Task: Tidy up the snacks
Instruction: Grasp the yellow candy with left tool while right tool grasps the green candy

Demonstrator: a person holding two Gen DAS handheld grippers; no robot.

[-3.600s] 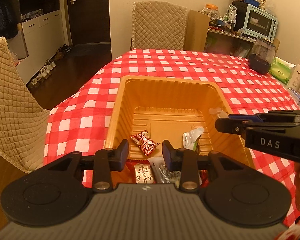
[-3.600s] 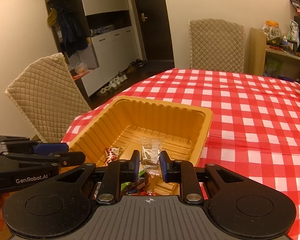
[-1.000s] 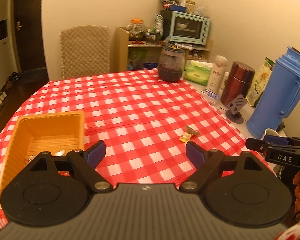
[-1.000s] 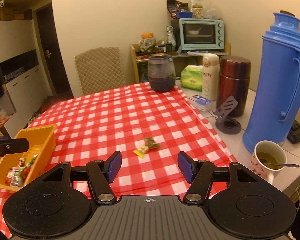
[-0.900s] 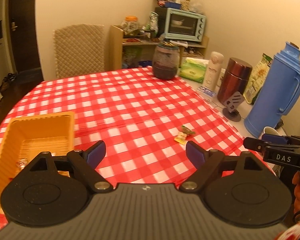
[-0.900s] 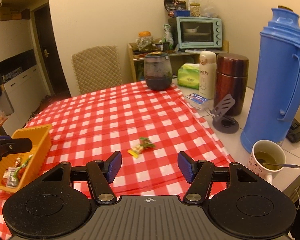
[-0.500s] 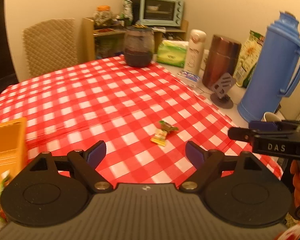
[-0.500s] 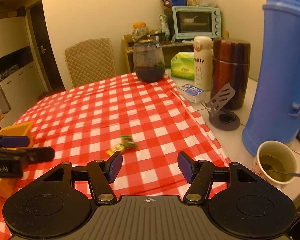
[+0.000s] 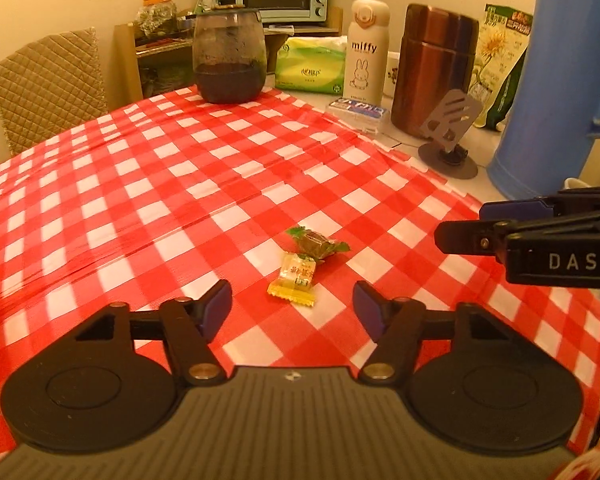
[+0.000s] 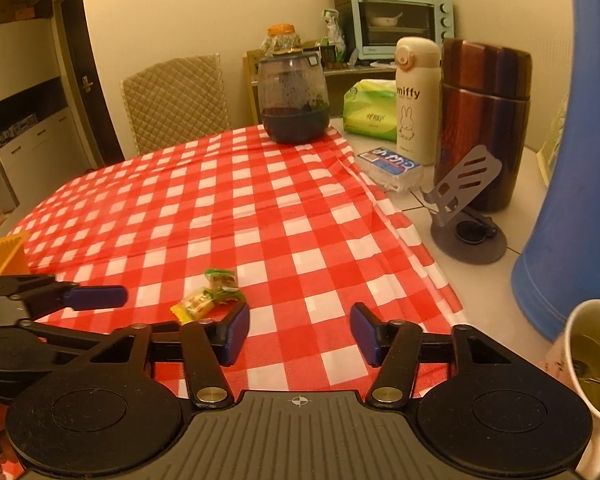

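Snacks: two wrapped candies are lying touching on the red-and-white checked tablecloth (image 9: 148,184), a yellow-wrapped candy (image 9: 294,278) and a green-wrapped candy (image 9: 317,242). In the left wrist view they are sitting at frame centre, just ahead of the left gripper (image 9: 292,305), between its fingers' line; jaws are spread wide, gripping nothing. The right gripper (image 10: 299,332) is also gaping wide and empty, with the candies lying left of centre, just beyond its left fingertip (image 10: 236,330). Only the right view is showing the orange plastic basket (image 10: 2,252) corner at the left edge and a paper cup of tea (image 10: 592,360) at lower right. Both views are showing one blue thermos jug (image 9: 556,80), one brown steel flask (image 9: 432,68), one white miffy bottle (image 9: 366,48).
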